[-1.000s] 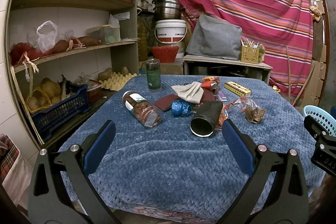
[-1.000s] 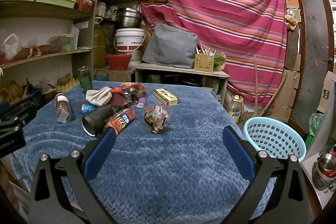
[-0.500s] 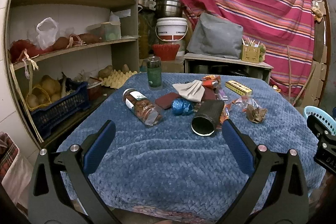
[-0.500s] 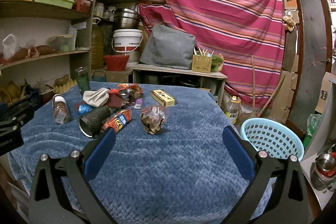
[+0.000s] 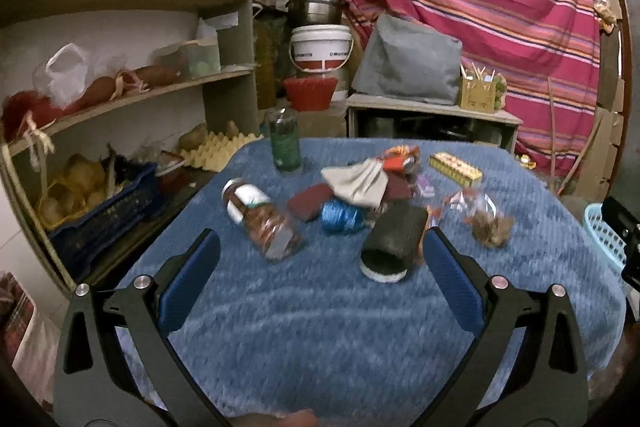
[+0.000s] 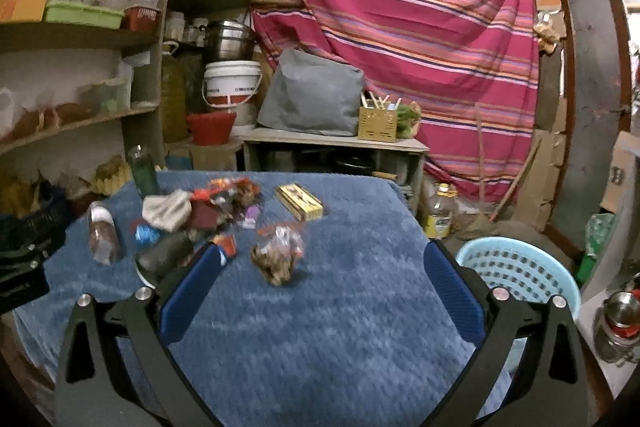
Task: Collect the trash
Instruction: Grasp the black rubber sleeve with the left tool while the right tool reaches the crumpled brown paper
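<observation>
A heap of litter lies on the blue-covered table (image 5: 320,327): a crumpled clear bag of brown scraps (image 5: 486,223) (image 6: 280,255), a blue foil ball (image 5: 340,217), orange wrappers (image 5: 400,157), a black tube on its side (image 5: 394,243), a beige cloth (image 5: 360,181). A light blue basket (image 6: 520,275) stands right of the table. My left gripper (image 5: 320,279) is open and empty, short of the tube. My right gripper (image 6: 320,283) is open and empty, just short of the clear bag.
A jar on its side (image 5: 262,221), a standing green bottle (image 5: 284,145) and a yellow box (image 5: 454,165) are also on the table. Shelves (image 5: 120,99) line the left. A low bench with a grey bag (image 6: 316,99) stands behind. A steel cup (image 6: 618,323) sits at right.
Both grippers have moved forward toward the litter, so it looks larger and nearer. Both stay open and empty. The views are blurred by motion.
</observation>
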`<action>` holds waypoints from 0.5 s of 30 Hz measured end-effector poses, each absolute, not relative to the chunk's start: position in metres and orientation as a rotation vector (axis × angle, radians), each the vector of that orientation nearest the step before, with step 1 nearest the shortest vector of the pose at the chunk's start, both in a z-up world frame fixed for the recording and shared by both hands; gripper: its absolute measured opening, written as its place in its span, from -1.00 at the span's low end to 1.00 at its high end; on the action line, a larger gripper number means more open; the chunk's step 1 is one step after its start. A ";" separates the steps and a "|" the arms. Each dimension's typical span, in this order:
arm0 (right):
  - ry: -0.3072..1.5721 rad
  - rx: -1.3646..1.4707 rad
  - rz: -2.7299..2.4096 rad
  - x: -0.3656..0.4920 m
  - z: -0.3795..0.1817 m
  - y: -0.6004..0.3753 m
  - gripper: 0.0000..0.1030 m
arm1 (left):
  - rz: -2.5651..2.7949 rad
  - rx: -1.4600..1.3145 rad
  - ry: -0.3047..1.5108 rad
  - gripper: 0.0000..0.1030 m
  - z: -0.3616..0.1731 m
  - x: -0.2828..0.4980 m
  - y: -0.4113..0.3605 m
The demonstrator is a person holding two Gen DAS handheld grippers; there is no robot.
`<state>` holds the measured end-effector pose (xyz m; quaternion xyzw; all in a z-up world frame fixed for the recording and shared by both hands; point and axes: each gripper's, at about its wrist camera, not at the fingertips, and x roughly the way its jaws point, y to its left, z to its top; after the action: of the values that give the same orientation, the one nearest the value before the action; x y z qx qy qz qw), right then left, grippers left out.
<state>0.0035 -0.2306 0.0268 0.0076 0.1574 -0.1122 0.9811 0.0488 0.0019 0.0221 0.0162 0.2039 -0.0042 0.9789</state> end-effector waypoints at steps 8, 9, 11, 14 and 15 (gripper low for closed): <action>0.434 0.043 -0.208 0.082 0.042 -0.252 0.93 | -0.081 0.056 0.401 0.90 0.043 0.105 -0.019; 0.439 0.060 -0.201 0.092 0.041 -0.256 0.93 | -0.100 0.048 0.412 0.90 0.042 0.114 -0.020; 0.458 0.069 -0.198 0.108 0.037 -0.261 0.93 | -0.116 0.050 0.428 0.90 0.033 0.127 -0.022; 0.490 0.056 -0.221 0.128 0.020 -0.269 0.93 | -0.127 0.037 0.483 0.90 0.008 0.141 -0.021; 0.503 0.052 -0.239 0.133 0.009 -0.273 0.93 | -0.135 0.029 0.509 0.90 0.001 0.145 -0.021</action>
<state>0.1331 -0.2730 0.0094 0.0255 0.2484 -0.1180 0.9611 0.1446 -0.0207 0.0012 0.0145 0.2515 -0.0667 0.9654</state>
